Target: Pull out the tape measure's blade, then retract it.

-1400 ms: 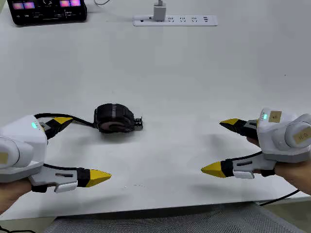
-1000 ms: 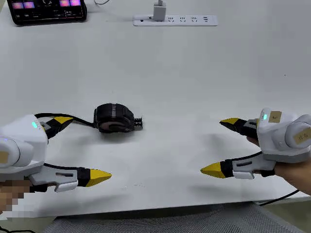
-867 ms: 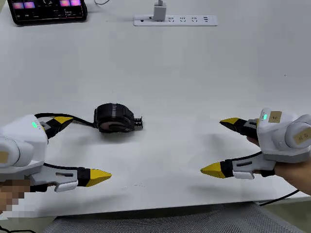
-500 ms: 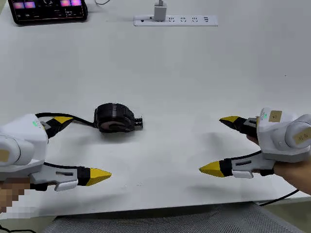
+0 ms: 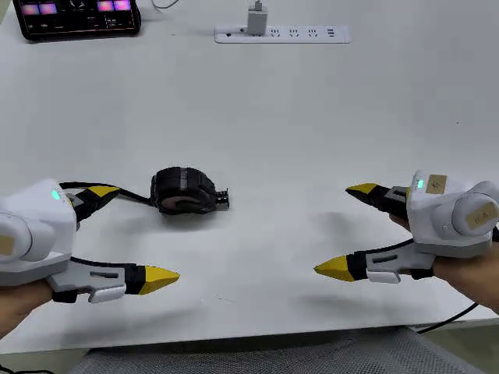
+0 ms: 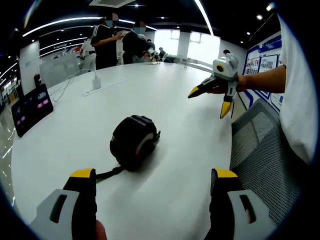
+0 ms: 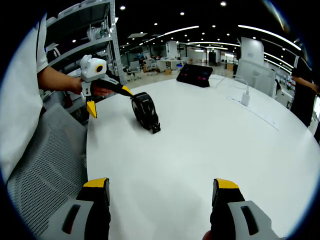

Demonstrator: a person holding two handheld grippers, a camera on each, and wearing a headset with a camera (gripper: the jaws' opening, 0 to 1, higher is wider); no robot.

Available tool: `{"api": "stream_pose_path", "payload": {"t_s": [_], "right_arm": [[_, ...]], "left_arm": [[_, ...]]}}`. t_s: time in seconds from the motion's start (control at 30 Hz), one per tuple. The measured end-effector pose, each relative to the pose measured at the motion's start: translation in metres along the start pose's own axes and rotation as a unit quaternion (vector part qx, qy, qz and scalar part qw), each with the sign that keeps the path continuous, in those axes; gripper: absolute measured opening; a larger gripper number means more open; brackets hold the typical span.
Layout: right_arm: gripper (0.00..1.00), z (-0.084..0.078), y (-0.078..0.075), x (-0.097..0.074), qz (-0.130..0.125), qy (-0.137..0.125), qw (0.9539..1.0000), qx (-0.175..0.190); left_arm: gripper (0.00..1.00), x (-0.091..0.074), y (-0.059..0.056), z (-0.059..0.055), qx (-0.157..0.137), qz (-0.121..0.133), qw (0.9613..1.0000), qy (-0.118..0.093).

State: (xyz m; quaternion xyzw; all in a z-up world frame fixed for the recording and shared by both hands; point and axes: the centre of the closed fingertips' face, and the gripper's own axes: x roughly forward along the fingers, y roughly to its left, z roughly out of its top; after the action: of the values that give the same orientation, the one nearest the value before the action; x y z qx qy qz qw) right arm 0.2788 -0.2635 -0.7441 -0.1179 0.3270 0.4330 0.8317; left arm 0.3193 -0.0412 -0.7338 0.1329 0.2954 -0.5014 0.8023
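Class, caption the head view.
Open yellow-tipped left gripper and right gripper flank a round black tape measure on white table.

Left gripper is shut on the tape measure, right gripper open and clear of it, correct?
No. The left gripper is open, not shut on the tape measure, which lies ahead of its jaws, as the left gripper view shows. The right gripper is open and clear of it.
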Motion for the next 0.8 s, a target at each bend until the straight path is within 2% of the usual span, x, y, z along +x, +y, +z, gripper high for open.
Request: {"api": "stream_pose_path", "payload": {"t_s": [0.27, 0.8], "right_arm": [[0.84, 0.003, -0.003, 0.004, 0.001, 0.001, 1.0, -0.003], [0.84, 0.01, -0.009, 0.014, 0.012, 0.001, 0.9999, -0.012]], "left_arm": [[0.87, 0.0, 0.006, 0.002, -0.004, 0.004, 1.0, 0.001], [0.86, 0.005, 0.015, 0.006, 0.002, -0.002, 1.0, 0.003]]}}
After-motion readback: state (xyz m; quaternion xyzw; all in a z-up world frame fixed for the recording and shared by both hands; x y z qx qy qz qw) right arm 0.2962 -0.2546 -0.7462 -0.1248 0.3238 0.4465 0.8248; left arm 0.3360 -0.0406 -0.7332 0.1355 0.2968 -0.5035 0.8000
